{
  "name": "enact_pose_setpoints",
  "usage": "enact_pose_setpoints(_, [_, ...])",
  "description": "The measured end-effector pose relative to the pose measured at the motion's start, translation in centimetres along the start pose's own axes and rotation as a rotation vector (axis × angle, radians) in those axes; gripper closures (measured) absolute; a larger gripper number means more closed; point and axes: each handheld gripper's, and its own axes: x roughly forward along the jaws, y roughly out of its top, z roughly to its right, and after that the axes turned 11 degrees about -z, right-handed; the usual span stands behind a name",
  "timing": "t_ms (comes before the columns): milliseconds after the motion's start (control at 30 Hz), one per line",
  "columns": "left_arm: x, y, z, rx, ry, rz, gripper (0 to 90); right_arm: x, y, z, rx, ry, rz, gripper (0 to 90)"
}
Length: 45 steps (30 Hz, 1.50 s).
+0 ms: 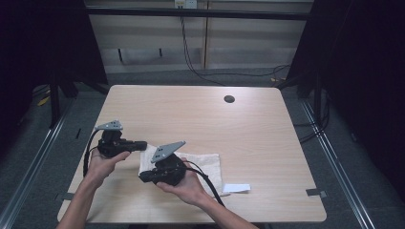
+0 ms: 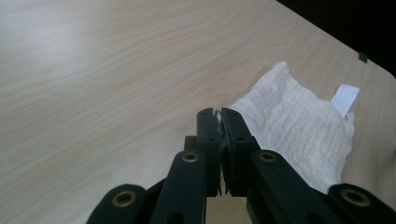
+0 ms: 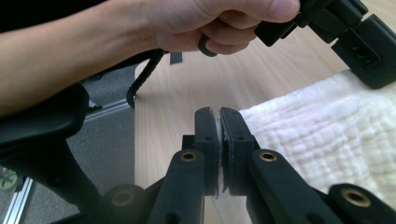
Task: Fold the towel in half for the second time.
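A white cloth (image 1: 203, 164) lies on the wooden table (image 1: 248, 129), mostly flat. My left gripper (image 1: 144, 145) points right at the cloth's far left corner. Its jaws are shut, with a thin white sliver of cloth (image 2: 299, 126) pinched between the pads at my left gripper's tips (image 2: 218, 113). My right gripper (image 1: 142, 177) points left at the near left corner, also shut on a white sliver at its tips (image 3: 218, 112). From there the cloth (image 3: 327, 140) spreads off to the right. In the right gripper view, the other hand (image 3: 210, 23) and its gripper hang over the cloth's far edge.
A small white paper slip (image 1: 236, 188) lies just right of the cloth, and a round hole (image 1: 229, 99) sits near the table's far edge. Cables trail from both grippers toward the person. Dark floor and metal rails surround the table.
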Motion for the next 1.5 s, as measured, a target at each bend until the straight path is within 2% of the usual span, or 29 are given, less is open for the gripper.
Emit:
enact_pose_setpoints(233, [-1.7,0.4,0.2,0.001,0.027,0.034,87.4,0.2,1.0,-0.2,0.001,0.011,0.025,86.8])
enact_pose_setpoints(333, [-1.7,0.6,0.5,0.012,0.032,0.039,87.4,0.1,1.4,-0.3,0.001,0.018,0.044,86.8])
enact_pose_setpoints(467, [-0.6,1.4,1.3,0.035,0.03,0.016,87.4,-0.2,1.6,-0.5,-0.005,0.01,0.043,86.8])
enact_pose_setpoints(567, [0.1,1.9,1.7,0.035,0.023,0.008,87.4,-1.0,1.2,-0.6,-0.004,-0.006,0.049,86.8])
enact_pose_setpoints(633, [0.8,2.4,2.1,0.03,0.014,0.01,87.4,-1.8,0.6,-0.4,0.0,-0.022,0.056,86.8])
enact_pose_setpoints(767, [1.9,3.3,2.7,0.052,0.003,0.002,87.4,-3.6,-0.6,0.1,0.023,-0.035,0.071,86.7])
enact_pose_setpoints(933, [3.5,4.1,3.3,0.072,-0.01,-0.03,87.4,-5.2,-2.4,0.6,0.051,-0.056,0.078,86.8])
enact_pose_setpoints(1100, [5.7,5.1,4.0,0.086,-0.034,-0.06,87.4,-5.6,-3.8,1.0,0.048,-0.058,0.057,86.7])
enact_pose_setpoints(1233, [7.4,5.9,4.6,0.1,-0.038,-0.091,87.4,-6.3,-4.8,1.9,0.078,-0.046,0.062,86.7])
enact_pose_setpoints(1333, [8.3,6.2,4.8,0.097,-0.055,-0.088,87.3,-6.9,-5.3,2.1,0.086,-0.052,0.072,86.7])
enact_pose_setpoints(1500, [9.6,6.4,5.2,0.087,-0.068,-0.099,87.2,-6.9,-6.3,2.3,0.101,-0.06,0.051,86.7])
